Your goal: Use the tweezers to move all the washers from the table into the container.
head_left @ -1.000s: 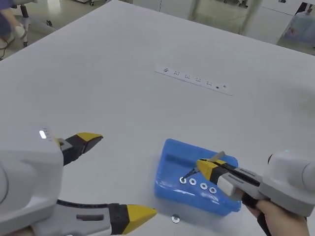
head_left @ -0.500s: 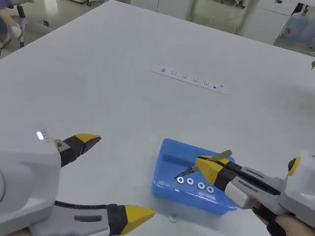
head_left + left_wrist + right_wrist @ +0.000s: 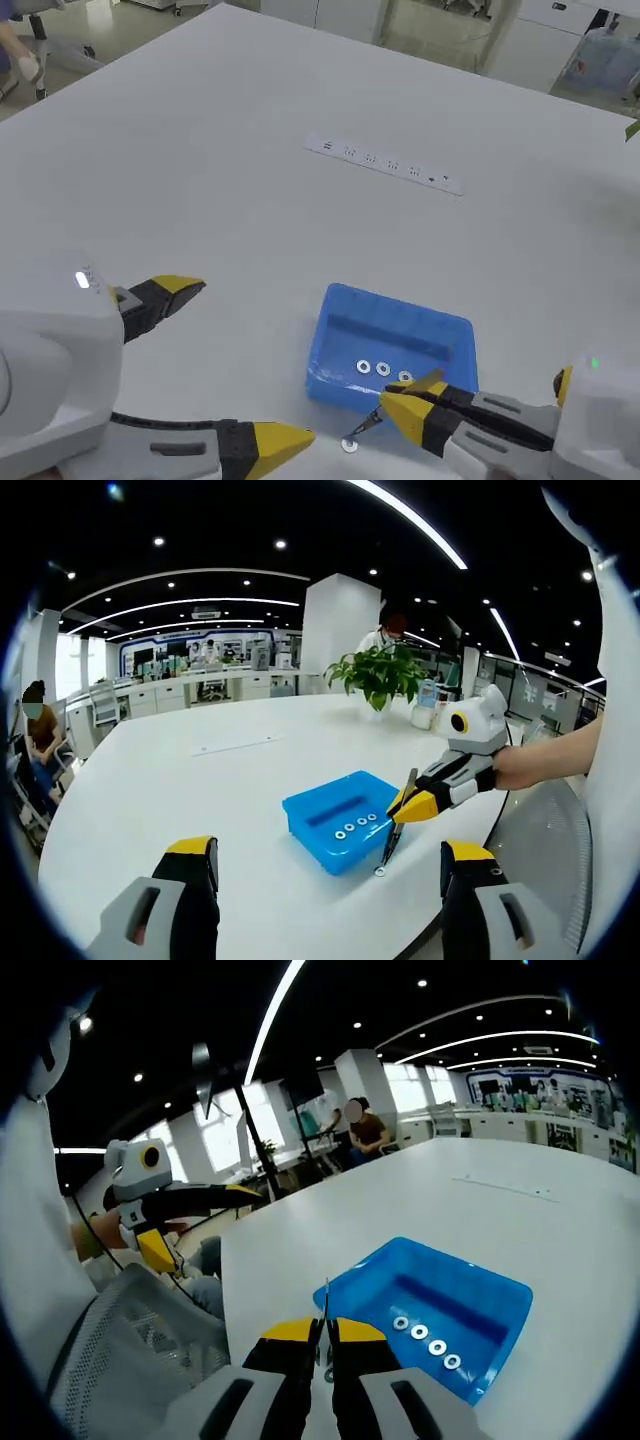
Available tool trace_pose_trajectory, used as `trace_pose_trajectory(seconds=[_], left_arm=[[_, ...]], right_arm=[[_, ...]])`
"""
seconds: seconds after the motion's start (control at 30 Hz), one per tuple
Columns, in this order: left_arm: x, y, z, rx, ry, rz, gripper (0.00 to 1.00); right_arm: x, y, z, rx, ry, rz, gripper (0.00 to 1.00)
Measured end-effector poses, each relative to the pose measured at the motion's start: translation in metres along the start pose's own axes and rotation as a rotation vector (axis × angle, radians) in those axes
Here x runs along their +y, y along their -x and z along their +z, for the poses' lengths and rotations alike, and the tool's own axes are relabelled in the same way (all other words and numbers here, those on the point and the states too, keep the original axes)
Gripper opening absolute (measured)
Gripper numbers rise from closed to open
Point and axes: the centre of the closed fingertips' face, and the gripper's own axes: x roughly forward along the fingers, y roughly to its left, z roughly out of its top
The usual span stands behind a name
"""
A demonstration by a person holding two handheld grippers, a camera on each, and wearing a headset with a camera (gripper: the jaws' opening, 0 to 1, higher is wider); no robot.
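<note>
Washers (image 3: 425, 1332) lie in a short row on the floor of the blue container (image 3: 341, 330); I count four of them in the right gripper view, while in the head view the right gripper (image 3: 392, 403) covers one end of the row. The container sits flat on the white table (image 3: 250, 180) and I see nothing else in it.

One loose washer (image 3: 349, 445) lies on the table just outside the container's near wall. The tweezers (image 3: 371, 421) slant down toward it, and their tip is just beside it. I can't tell whether the tip touches it.

My right gripper has its yellow-tipped jaws drawn almost together, clamped on the tweezers' upper end. It sits over the container's near edge, so the loose washer is just ahead of and below its jaws.

My left gripper (image 3: 240, 365) has its jaws spread wide with nothing between them. It hangs over bare table left of the container, and the loose washer lies near the tip of its nearer jaw.
</note>
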Motion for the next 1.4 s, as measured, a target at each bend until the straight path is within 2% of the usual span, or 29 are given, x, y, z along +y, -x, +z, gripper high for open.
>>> trace_pose_trajectory(seconds=[0.17,0.3,0.43,0.47,0.5,0.53,0.57,0.67,0.83,1.07,1.2,1.3,1.33,1.4], left_arm=[[0.0,0.0,0.0,0.0,-0.001,-0.002,0.94],[-0.001,0.0,-0.001,0.001,0.0,-0.002,0.94],[-0.001,0.0,-0.002,0.002,0.003,-0.002,0.94],[-0.001,0.0,-0.002,0.005,0.004,-0.002,0.94],[-0.001,-0.001,-0.003,0.006,0.003,-0.002,0.94],[-0.001,-0.001,-0.003,0.007,0.003,-0.002,0.94],[-0.001,-0.001,-0.003,0.008,0.003,-0.004,0.94],[-0.002,-0.003,-0.002,0.007,0.0,-0.01,0.94],[-0.005,-0.007,0.002,0.002,-0.004,-0.02,0.94],[-0.007,-0.007,0.0,0.011,-0.016,-0.027,0.94],[-0.007,-0.007,0.0,0.012,-0.016,-0.03,0.92],[-0.006,-0.006,0.001,0.008,-0.012,-0.029,0.92],[-0.006,-0.006,0.001,0.006,-0.011,-0.029,0.92],[-0.005,-0.006,0.001,0.007,-0.013,-0.028,0.92]], right_arm=[[0.001,-0.005,-0.006,0.025,-0.004,0.002,0.02],[0.003,-0.008,-0.013,0.065,0.027,0.003,0.02],[0.004,-0.01,-0.016,0.083,0.064,0.0,0.02],[0.003,-0.01,-0.018,0.109,0.122,-0.009,0.02],[0.003,-0.01,-0.02,0.126,0.15,-0.014,0.02],[0.005,-0.011,-0.017,0.11,0.173,-0.013,0.02],[0.007,-0.011,-0.018,0.123,0.177,-0.005,0.02],[0.012,-0.013,-0.019,0.137,0.249,0.01,0.02],[0.021,-0.015,-0.022,0.153,0.309,0.034,0.02],[0.02,-0.015,-0.022,0.163,0.349,0.029,0.02],[0.026,-0.016,-0.025,0.18,0.41,0.055,0.02],[0.037,-0.016,-0.029,0.213,0.456,0.11,0.02],[0.042,-0.015,-0.031,0.233,0.48,0.143,0.01],[0.046,-0.015,-0.033,0.261,0.539,0.16,0.01]])
